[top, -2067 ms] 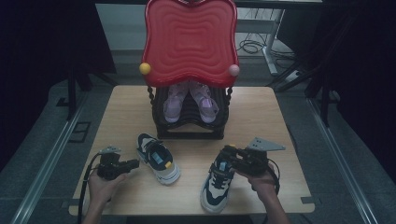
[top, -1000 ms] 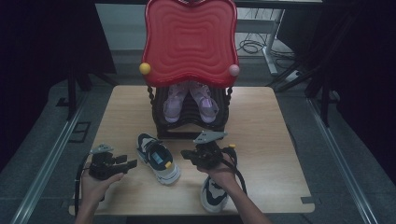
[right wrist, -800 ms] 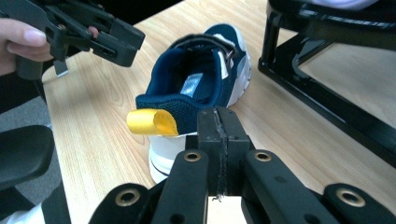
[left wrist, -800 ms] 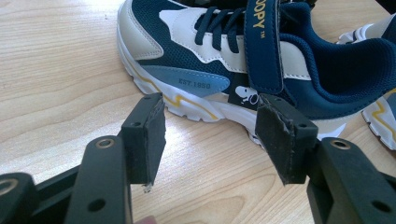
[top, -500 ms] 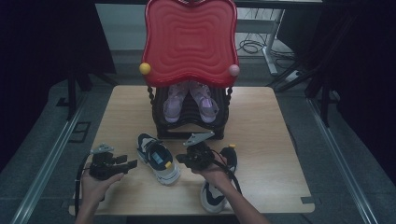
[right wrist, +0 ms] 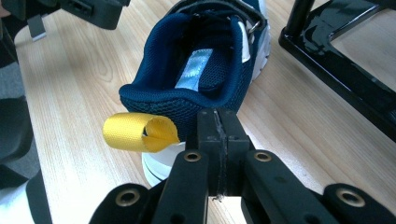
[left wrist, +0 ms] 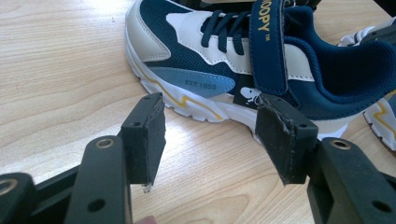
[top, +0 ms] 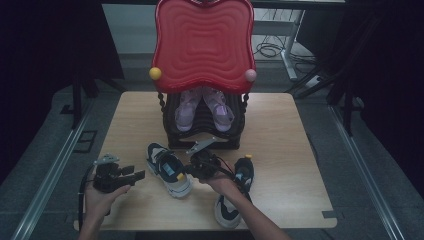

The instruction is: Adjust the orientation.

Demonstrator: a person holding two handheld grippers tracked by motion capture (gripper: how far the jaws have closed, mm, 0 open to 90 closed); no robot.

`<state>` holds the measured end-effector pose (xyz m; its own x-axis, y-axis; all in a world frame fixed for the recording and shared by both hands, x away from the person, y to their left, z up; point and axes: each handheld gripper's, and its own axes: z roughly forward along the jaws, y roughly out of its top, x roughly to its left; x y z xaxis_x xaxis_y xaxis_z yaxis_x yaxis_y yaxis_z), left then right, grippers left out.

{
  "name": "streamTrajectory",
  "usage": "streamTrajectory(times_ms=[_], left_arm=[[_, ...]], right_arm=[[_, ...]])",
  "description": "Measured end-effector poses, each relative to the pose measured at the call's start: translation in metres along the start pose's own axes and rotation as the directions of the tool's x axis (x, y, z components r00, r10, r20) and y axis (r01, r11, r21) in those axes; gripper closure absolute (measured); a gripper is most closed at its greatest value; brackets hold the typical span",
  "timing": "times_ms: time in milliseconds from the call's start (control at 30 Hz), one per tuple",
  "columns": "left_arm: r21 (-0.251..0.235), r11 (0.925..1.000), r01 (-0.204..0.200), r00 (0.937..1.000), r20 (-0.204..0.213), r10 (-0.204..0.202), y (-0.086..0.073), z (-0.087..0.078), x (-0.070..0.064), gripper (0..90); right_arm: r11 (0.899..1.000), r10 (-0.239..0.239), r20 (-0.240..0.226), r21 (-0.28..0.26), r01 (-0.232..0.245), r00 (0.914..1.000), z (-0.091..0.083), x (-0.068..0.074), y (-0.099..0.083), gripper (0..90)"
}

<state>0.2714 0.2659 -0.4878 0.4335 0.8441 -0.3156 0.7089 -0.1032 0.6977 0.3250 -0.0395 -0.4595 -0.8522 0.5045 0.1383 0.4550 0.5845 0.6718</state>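
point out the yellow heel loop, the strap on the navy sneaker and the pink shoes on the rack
yellow heel loop [right wrist: 140, 133], right gripper view, on the curled webbing.
sneaker strap [left wrist: 268, 46], left gripper view, on the navy band with gold lettering.
pink shoes [top: 218, 106], high view, on the right shoe's upper.

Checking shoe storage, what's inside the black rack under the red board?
Inside the black slatted rack sit two lilac strapped shoes, toes forward. Their heels and the rack's rear are covered by the red wavy board.
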Motion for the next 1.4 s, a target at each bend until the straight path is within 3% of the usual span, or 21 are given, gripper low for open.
streamTrajectory(times_ms=[233,633,1033,1400], left_arm=[[0.002,1.0000,0.000,1.0000,-0.003,0.000,0.000,0.000,0.001,43.0],[0.000,0.9999,0.014,0.9999,-0.007,-0.014,-0.001,-0.001,0.004,43.0],[-0.008,0.9998,0.020,0.9997,-0.012,-0.020,-0.001,-0.005,0.007,42.9],[-0.016,0.9993,0.033,0.9993,-0.018,-0.033,-0.002,-0.010,0.014,42.9]], right_arm=[[1.000,-0.019,-0.011,0.009,0.019,0.9998,0.001,0.005,0.001,89.0],[0.997,-0.075,-0.060,0.022,0.077,0.9953,0.008,0.025,0.008,89.0],[0.989,-0.140,-0.099,0.038,0.145,0.9851,0.016,0.047,0.019,88.9],[0.985,-0.168,-0.126,0.020,0.172,0.9777,0.029,0.066,0.028,88.9]])
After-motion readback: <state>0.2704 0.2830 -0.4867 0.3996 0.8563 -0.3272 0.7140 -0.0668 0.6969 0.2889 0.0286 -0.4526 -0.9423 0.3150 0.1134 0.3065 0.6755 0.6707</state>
